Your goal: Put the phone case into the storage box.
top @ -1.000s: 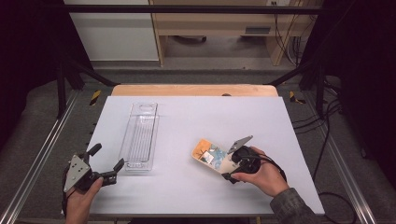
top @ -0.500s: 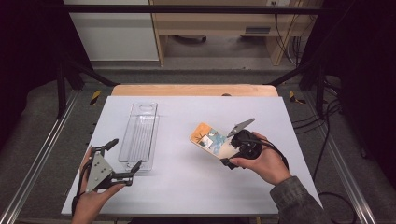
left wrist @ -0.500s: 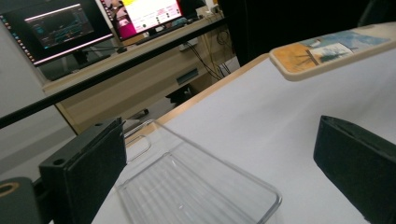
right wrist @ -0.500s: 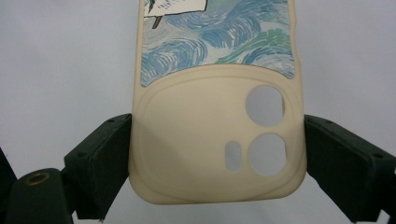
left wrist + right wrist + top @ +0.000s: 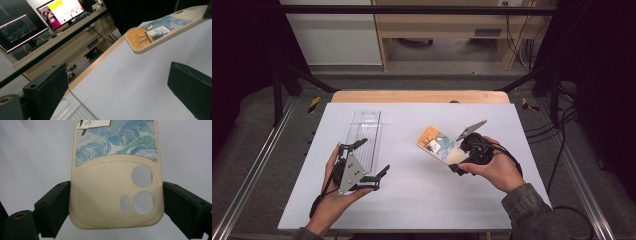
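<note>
phone case (image 5: 439, 146) is hanging above the white counter (image 5: 422, 205), right of centre, camera-cutout end clamped across its width by the right claw (image 5: 117, 202), printed end tilting away from the hand. compared with a second ago it is sitting higher and a little farther toward the middle, so it is reading as lifted clear of the surface rather than resting. left claw (image 5: 364, 165) is standing apart, nothing between its pads, and has come in from the near left corner to just beside the near end of the clear plastic tray (image 5: 364, 132); judging that the tray is being approached, perhaps to steady it for the case. open counter is lying between tray and case and along the near side. the far wooden edge (image 5: 417, 96) is staying well clear of both hands, and cables are trailing off right.
</note>
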`<state>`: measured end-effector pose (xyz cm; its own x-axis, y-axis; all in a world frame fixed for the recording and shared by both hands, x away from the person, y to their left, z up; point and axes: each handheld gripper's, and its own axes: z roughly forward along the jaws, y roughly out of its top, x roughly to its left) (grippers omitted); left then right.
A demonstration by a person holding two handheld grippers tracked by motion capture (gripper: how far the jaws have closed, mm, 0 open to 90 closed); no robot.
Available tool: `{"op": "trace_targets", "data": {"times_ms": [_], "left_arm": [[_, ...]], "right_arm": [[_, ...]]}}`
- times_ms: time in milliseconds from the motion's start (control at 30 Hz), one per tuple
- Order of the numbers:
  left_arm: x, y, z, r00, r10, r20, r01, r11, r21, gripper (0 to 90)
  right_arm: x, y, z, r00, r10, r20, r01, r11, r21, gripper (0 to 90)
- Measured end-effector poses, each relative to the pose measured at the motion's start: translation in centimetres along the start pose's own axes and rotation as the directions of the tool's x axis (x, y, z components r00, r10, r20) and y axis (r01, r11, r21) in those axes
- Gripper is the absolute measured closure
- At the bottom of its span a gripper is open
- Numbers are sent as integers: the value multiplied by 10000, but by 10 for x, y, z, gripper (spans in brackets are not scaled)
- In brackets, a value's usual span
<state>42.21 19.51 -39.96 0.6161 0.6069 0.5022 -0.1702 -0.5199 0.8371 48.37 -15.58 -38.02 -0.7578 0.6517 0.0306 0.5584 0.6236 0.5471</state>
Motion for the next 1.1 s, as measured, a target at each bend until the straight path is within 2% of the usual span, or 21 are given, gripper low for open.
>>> {"op": "trace_targets", "data": {"times_ms": [300,433,633,767,933,1033,1100], "left_arm": [[-7,8,25,9989,454,88,-456,9986,270,40],[-10,11,32,9971,743,-149,-737,9966,359,43],[-16,15,41,9896,1423,-226,-1409,9886,534,48],[-21,17,44,9872,1579,-238,-1565,9864,506,52],[-29,19,48,9783,2055,-260,-2041,9778,475,58],[-33,20,50,9704,2383,-398,-2361,9703,538,64],[-35,20,51,9675,2481,-478,-2454,9678,558,67]], "right_arm": [[0,12,1,9999,-96,53,96,9999,69,123],[1,20,3,9998,-206,51,206,9997,89,123],[5,31,1,9995,-301,88,299,9993,223,123],[8,38,1,9993,-369,67,367,9990,245,122],[13,44,3,9991,-434,1,433,9984,357,123],[16,48,3,9987,-505,-42,507,9978,437,122],[18,50,2,9985,-533,-94,536,9976,444,122]]}}
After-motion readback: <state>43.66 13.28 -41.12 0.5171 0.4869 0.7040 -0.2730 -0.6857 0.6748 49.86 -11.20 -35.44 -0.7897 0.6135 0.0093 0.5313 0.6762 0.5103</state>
